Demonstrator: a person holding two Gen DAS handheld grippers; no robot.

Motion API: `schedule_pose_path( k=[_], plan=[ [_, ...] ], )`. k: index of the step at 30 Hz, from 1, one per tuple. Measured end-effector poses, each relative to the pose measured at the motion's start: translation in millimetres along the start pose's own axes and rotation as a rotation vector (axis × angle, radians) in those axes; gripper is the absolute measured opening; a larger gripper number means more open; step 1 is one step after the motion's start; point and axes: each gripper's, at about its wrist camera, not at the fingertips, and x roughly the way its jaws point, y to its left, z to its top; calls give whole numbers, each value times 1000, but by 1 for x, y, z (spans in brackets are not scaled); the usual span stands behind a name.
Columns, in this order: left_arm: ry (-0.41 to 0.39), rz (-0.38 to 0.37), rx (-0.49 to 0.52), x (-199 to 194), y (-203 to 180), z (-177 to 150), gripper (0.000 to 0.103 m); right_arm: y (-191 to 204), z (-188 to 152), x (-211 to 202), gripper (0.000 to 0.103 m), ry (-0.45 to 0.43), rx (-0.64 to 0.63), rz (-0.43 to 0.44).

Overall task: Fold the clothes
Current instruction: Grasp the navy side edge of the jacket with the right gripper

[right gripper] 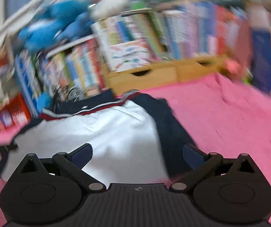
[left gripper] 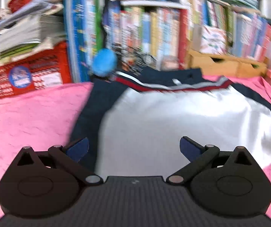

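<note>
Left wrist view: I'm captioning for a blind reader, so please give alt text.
The open left gripper points over a white garment with navy sleeves lying on a pink cloth. Behind it are blurred shelves of books and a red crate.

Both the left gripper point(left gripper: 134, 148) and the right gripper point(right gripper: 137, 155) are matte black, with ribbed centre plates bearing a small pale logo, round side housings, triangular cut-outs, silver pivot pins, and angled arms tipped with dark blue pads point(left gripper: 78, 148).
</note>
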Motion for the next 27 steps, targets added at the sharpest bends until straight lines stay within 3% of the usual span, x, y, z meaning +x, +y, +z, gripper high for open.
schedule_pose_path(
  k=[6, 10, 14, 19, 23, 26, 27],
  plan=[
    [53, 55, 78, 23, -46, 4, 103, -75, -14, -8, 103, 33, 280, 10],
    [6, 65, 91, 30, -50, -7, 103, -89, -13, 1, 103, 33, 382, 68],
    [12, 45, 69, 23, -48, -11, 103, -92, -8, 17, 103, 43, 477, 160],
    [13, 36, 56, 10, -46, -11, 103, -84, -4, 29, 103, 61, 499, 209],
    [14, 28, 44, 13, -45, -10, 103, -72, 4, 42, 101, 85, 453, 138],
    [14, 24, 37, 15, -45, -9, 103, -70, 9, 52, 89, 84, 459, 110],
    [15, 22, 34, 16, -45, -9, 103, -71, 9, 54, 78, 81, 475, 95]
  ],
)
